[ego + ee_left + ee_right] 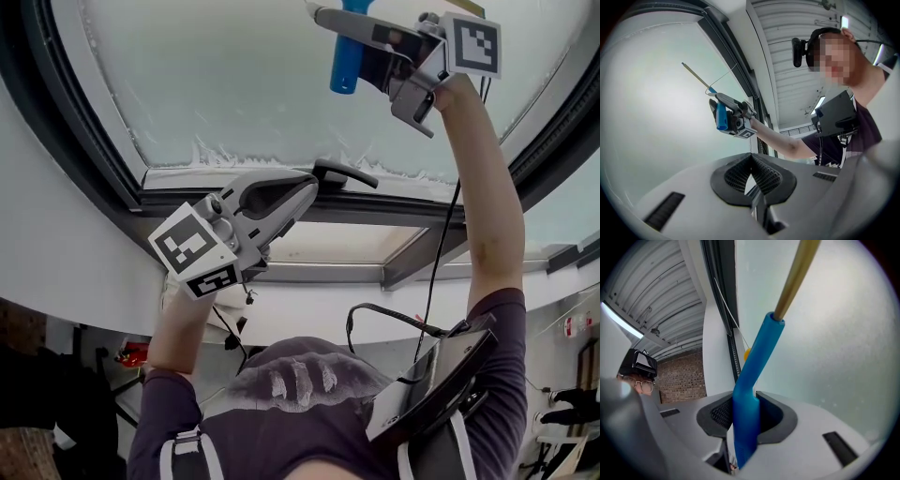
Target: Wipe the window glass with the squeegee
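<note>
Window glass (234, 75) — squeegee (749, 390) in right gripper (380, 47)

No legible text or labels.

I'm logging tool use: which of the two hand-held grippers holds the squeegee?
The right hand-held gripper: its jaws clamp the blue squeegee handle, by the window glass. The left hand-held gripper is shut with nothing between its jaws.
</note>
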Action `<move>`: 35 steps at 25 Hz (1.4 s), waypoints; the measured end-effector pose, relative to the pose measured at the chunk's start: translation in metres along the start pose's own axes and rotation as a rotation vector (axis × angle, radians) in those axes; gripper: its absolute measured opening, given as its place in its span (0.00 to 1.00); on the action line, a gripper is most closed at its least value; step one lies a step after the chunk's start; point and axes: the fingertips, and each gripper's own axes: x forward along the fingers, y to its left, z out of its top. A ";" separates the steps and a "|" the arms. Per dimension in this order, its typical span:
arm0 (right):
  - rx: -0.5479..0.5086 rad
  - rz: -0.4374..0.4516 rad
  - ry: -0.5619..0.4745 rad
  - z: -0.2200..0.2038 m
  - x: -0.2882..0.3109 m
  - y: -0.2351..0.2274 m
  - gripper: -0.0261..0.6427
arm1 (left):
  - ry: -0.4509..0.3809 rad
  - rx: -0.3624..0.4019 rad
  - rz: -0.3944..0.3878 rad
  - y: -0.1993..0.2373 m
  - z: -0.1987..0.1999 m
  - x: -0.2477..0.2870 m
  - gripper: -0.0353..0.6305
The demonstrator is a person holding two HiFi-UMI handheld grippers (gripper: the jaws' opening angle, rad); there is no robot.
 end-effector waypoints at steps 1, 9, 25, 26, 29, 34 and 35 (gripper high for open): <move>0.006 0.002 0.000 -0.002 0.000 0.000 0.20 | 0.002 -0.010 0.001 -0.001 -0.002 0.000 0.06; 0.073 0.013 0.010 -0.027 -0.005 -0.008 0.20 | 0.020 -0.082 0.014 -0.003 -0.019 -0.004 0.06; 0.123 0.089 0.039 -0.070 0.007 -0.008 0.20 | 0.065 -0.087 0.127 0.002 -0.052 -0.019 0.06; 0.126 0.095 0.041 -0.073 0.008 -0.008 0.20 | 0.067 -0.080 0.128 0.002 -0.050 -0.019 0.06; 0.136 0.113 0.047 -0.081 0.011 -0.007 0.20 | 0.064 -0.036 0.135 0.002 -0.037 -0.018 0.06; 0.152 0.137 0.056 -0.095 0.015 -0.007 0.21 | 0.039 0.010 0.138 0.002 -0.013 -0.020 0.06; 0.156 0.137 0.057 -0.097 0.015 -0.008 0.21 | 0.036 0.015 0.131 -0.001 -0.009 -0.020 0.06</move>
